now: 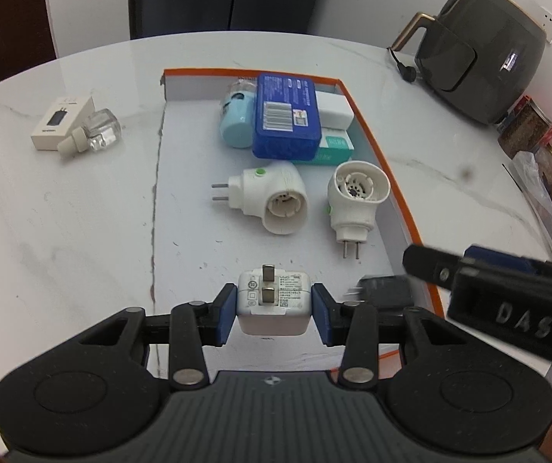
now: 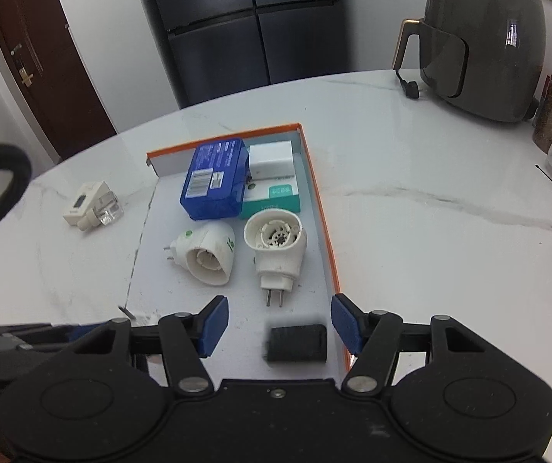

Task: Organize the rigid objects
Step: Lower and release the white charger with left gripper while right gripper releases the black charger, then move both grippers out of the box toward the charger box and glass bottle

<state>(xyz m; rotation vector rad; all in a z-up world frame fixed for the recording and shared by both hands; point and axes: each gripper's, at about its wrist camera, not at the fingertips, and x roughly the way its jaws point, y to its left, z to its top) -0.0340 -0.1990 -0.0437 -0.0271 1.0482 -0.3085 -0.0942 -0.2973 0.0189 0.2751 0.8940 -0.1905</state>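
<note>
A grey air fryer (image 2: 484,46) stands at the marble table's (image 2: 411,239) far edge, with jars and packets beside it; a dark fridge (image 2: 245,23) and brown door (image 2: 40,58) lie beyond. Outside the orange-rimmed tray (image 1: 403,193), a small box (image 1: 61,121) and a clear bottle (image 1: 96,135) touch. Inside lie two white plug-in heaters (image 1: 268,200), a blue box (image 1: 287,115), a teal bottle (image 1: 235,123), a teal-and-white carton (image 2: 276,195) and a white box (image 2: 270,160). The left gripper (image 1: 274,308) clamps a white charger (image 1: 274,301), prongs up, over the tray's near end. The right gripper (image 2: 280,328) hangs apart around a blurred black adapter (image 2: 297,343), untouched.
</note>
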